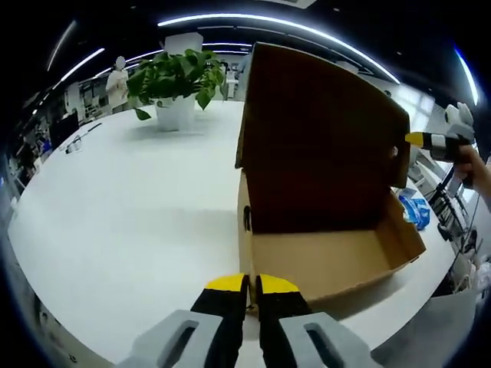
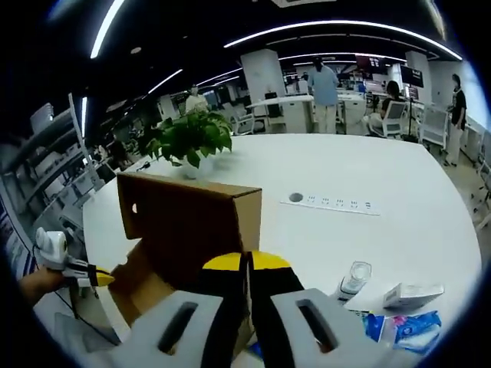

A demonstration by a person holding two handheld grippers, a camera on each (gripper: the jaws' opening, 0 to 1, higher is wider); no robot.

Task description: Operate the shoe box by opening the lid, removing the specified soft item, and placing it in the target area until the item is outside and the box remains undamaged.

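- While the shoe box (image 1: pixel 330 261) sits open on the white surface (image 1: pixel 138 222), we see in the left gripper view its brown lid (image 1: pixel 322 130) standing upright above the tray.
- The left gripper (image 1: pixel 251 287) rises from the bottom of that view, its yellow-tipped fingers (image 1: pixel 224 285) closed on the near cardboard wall of the box at a corner.
- The inside of the tray looks like bare cardboard in this view; we cannot make out any soft item in it.
- The other gripper comes in from the right edge of the left gripper view, held by a hand (image 1: pixel 479 165), its yellow tip just beside the far edge of the raised lid.
- In the right gripper view, the right gripper (image 2: pixel 247 268) has its fingers (image 2: pixel 270 264) drawn together around the edge of the cardboard lid (image 2: pixel 192 222).
- The left gripper (image 2: pixel 77 274) shows at the lower left of the right gripper view, at the box's low wall.
- A potted plant (image 1: pixel 178 80) stands well beyond the box on the surface.
- A white power strip (image 2: pixel 331 203) lies well apart from the box.
- Near the bottom right of the right gripper view lie a small bottle (image 2: pixel 354 277), a small white box (image 2: pixel 410 294) and blue packets (image 2: pixel 406 328).
- People (image 2: pixel 324 92) stand and sit at desks in the background.
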